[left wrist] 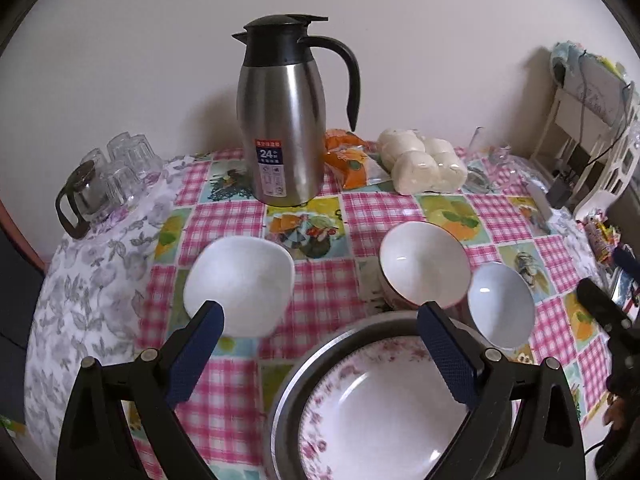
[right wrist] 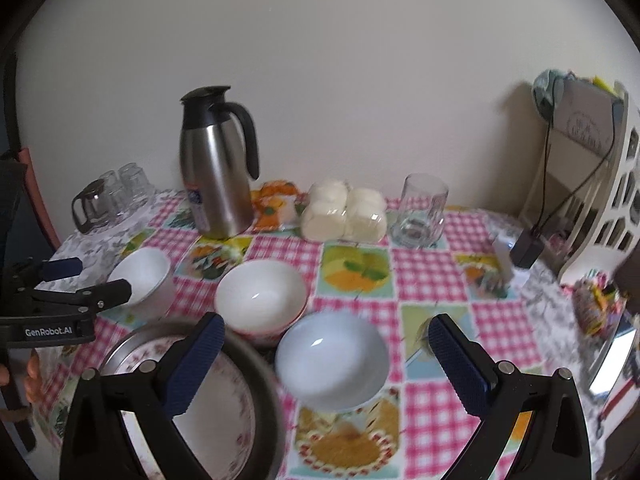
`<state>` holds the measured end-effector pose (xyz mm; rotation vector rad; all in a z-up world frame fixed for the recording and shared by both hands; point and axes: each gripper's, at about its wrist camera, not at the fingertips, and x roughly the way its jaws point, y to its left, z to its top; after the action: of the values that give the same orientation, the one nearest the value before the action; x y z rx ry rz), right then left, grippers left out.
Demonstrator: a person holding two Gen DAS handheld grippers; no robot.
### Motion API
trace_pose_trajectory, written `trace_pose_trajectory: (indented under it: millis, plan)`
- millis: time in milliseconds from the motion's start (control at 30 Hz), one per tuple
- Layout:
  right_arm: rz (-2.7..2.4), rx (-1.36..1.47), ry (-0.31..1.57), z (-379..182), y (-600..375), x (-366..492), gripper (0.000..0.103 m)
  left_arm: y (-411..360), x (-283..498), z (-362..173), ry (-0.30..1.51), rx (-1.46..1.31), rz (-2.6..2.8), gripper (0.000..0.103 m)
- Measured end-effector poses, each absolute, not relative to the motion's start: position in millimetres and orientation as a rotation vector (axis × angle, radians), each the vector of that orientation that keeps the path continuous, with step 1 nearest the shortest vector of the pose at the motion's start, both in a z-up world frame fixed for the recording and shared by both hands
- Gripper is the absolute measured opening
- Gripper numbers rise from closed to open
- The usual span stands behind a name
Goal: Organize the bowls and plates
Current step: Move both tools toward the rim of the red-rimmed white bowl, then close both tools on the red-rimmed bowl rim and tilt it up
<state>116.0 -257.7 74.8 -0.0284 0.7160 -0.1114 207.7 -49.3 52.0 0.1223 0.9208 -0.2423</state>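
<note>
On my left wrist view, the left tool (left wrist: 320, 344) hangs released, empty, over the bench (left wrist: 224, 376); the flowered plate (left wrist: 384, 412) sits lower centre inside a metal pan (left wrist: 296, 376) (square bowl (left wrist: 239, 285) left-centre). On my right wrist view, the right tool (right wrist: 326, 354) is spread wide above a white bowl (right wrist: 332, 362), centre-bottom, not touching it.

glossy ceramic bowl (right wrist: 332, 360), brushed steel jug (left wrist: 282, 136)
</note>
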Motion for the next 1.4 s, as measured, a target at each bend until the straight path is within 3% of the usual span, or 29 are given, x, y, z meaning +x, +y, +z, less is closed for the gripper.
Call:
trace_pose_trajectory:
  millis: [400,667,867,1033,1400]
  plan:
    - [-0.015,-0.030,0.776,108,-267,176,0.103,-61,269,62,1.029,0.086,-0.235,0.097]
    - [-0.057,0.055,0.940,79,-289,223,0.102,-69,296,40,1.170,-0.047,-0.254,0.097]
    - [-0.055,0.140,1.029,40,-295,244,0.093,-84,304,8,1.225,-0.084,-0.250,0.097]
    - [-0.035,0.158,1.079,11,-287,256,0.086,-92,312,-14,1.273,-0.114,-0.262,0.092]
    - [-0.016,0.136,1.177,-35,-277,278,0.066,-101,327,-58,1.374,-0.146,-0.277,0.068]
